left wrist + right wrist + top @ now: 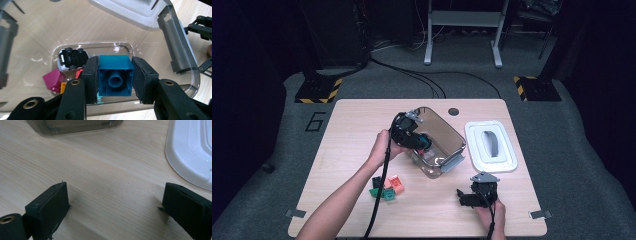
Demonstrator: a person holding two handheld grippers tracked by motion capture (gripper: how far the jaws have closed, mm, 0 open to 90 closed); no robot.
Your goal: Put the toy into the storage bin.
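Note:
My left gripper is shut on a teal toy brick, held over the open clear plastic bin. In the high view that gripper hangs inside the bin near its left rim. On the bin's floor lie a small black and white toy car, a magenta brick and red and yellow pieces. My right gripper stands open just above bare tabletop, with nothing between its jaws; in the high view it is at the front right of the table.
The bin's white lid lies flat to the right of the bin, its edge near my right gripper. A small pile of orange, green and black bricks sits on the table left of centre, close to the left forearm.

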